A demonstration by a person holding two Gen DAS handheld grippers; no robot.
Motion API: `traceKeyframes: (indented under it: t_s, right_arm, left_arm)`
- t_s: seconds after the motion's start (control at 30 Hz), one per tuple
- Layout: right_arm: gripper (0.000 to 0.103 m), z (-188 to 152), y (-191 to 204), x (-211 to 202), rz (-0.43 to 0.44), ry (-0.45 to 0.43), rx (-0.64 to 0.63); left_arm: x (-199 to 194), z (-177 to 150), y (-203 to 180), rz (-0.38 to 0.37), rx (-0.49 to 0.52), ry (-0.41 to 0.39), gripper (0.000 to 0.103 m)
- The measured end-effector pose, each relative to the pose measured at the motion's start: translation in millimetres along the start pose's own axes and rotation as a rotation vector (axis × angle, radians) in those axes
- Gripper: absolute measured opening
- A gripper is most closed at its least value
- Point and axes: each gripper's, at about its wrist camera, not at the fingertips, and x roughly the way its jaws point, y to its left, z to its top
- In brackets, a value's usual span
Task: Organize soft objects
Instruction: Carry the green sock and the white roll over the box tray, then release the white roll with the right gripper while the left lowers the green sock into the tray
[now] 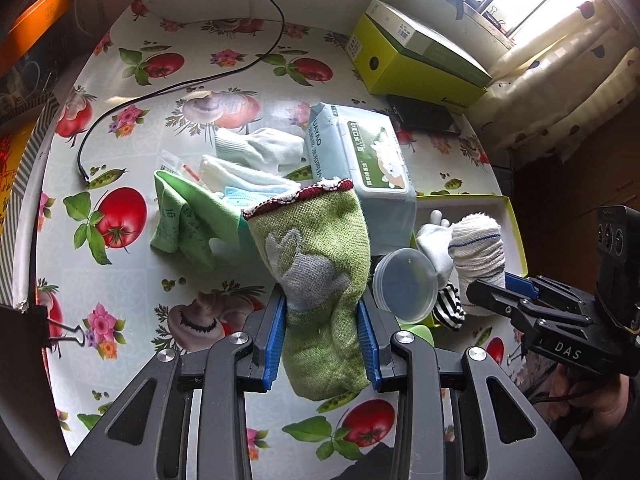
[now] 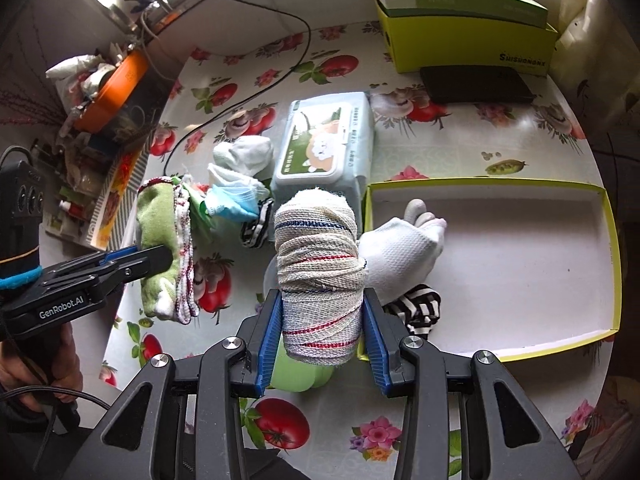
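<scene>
- The left tongs [image 1: 324, 340] are clamped on a folded green towel [image 1: 320, 272]; its long axis runs straight out along the fingers, the red-and-white trimmed edge at the far end.
- The towel's near end hangs past the blue pads [image 1: 276, 340] and hides the worktop [image 1: 132, 288] below it.
- The right tongs [image 2: 322, 336] are clamped on a rolled white cloth [image 2: 320, 276] with red and blue stripes; it stands lengthwise between the pads, the rounded end pointing away.
- Just right of that roll a white glove [image 2: 404, 252] and a black-and-white striped piece [image 2: 420, 312] lie in the shallow yellow-rimmed box [image 2: 612, 256]; both are partly hidden behind the roll and finger.
- A pale green thing beneath the roll is mostly covered and hard to identify.
- Beyond the left tongs lie a wipes pack [image 1: 360, 160] and a heap of cloths, overlapping.
</scene>
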Motion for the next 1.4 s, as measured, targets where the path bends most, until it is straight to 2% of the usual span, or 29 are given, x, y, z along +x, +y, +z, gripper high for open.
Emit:
traceKeyframes:
  t_s: [0.37, 0.67, 0.97, 1.3, 1.4]
  right_arm:
    - [0.038, -1, -56, -4, -0.061, -0.019, 0.124]
    - [0.038, -1, -92, 10, -0.104, 0.008, 0.19]
    - [0.038, -10, -93, 37, -0.099, 0.067, 0.181]
    - [0.039, -13, -99, 35, -0.083, 0.068, 0.187]
    - [0.044, -14, -98, 30, -0.064, 0.051, 0.181]
  left_arm:
    - [5, 11, -24, -0.02, 0.049, 0.009, 0.034]
    - [10, 23, -43, -0.029, 0.086, 0.014, 0.034]
    - [16, 35, -67, -0.035, 0.135, 0.02, 0.034]
    - [23, 43, -90, -0.05, 0.176, 0.036, 0.034]
    - [26, 46, -99, -0.057, 0.193, 0.039, 0.034]
